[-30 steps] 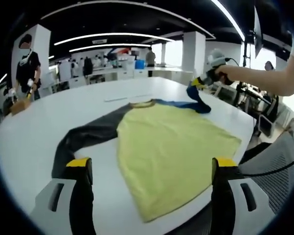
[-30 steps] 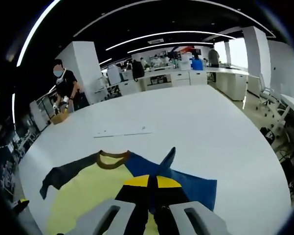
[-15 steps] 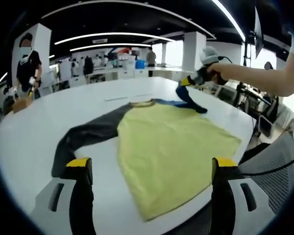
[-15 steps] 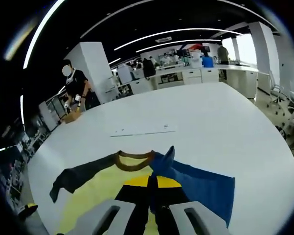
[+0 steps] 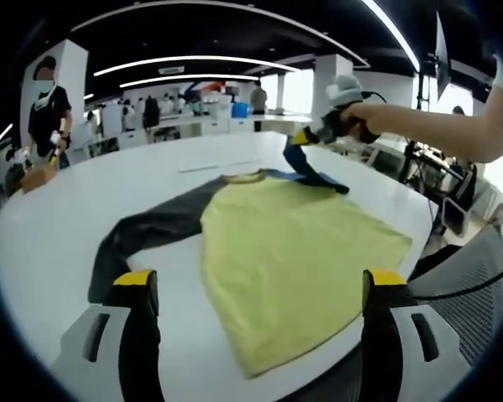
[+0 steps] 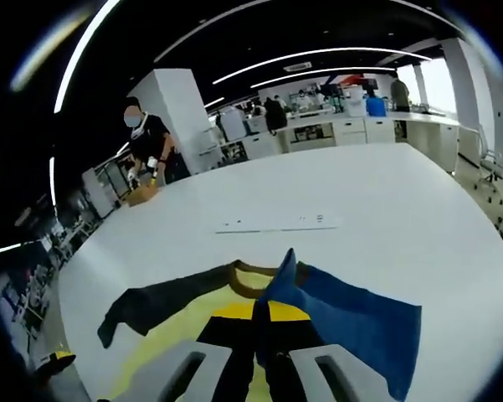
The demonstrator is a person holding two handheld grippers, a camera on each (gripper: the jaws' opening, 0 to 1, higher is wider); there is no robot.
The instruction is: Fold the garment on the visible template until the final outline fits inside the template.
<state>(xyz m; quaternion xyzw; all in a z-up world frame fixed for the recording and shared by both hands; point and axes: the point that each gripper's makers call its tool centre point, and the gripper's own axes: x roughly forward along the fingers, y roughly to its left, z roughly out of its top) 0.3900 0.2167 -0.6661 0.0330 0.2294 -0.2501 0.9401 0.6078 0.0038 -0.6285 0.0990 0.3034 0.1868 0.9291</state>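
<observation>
Yellow shirt [image 5: 293,251] lies flat on a white table [image 5: 59,226], body toward the near edge, brown collar [image 5: 244,177] at the far end. 1 dark grey sleeve [image 5: 155,226] stretches out flat to the left in the left gripper view, its cuff just beside the left gripper's yellow-tipped jaw. The other sleeve is blue [image 5: 311,172] and is lifted off the table at its cuff, the rest trailing down to the shoulder.

Left gripper [image 5: 259,289]: jaws spread wide, nothing between them, hanging over the shirt's near hem (no contact visible).

Right gripper [image 5: 314,136] appears in the left gripper view from the right, held by a person's hand [image 5: 360,117] with a bare forearm behind it. It is clamped on the blue sleeve's end, above the collar area. In the right gripper view the right gripper [image 6: 261,314] has both jaws pressed together with a fold of blue sleeve [image 6: 351,314] pinched up between them; the sleeve fans out right, the collar [image 6: 249,280] and grey sleeve [image 6: 163,303] sit left.

A pale strip [image 6: 276,224] lies on the table beyond the shirt, well apart from it. I cannot pick out a template outline under the shirt. Background: a person [image 6: 151,146] in black stands at the table's far corner, 1 mesh chair [image 5: 477,276] sits at the right in the left gripper view.
</observation>
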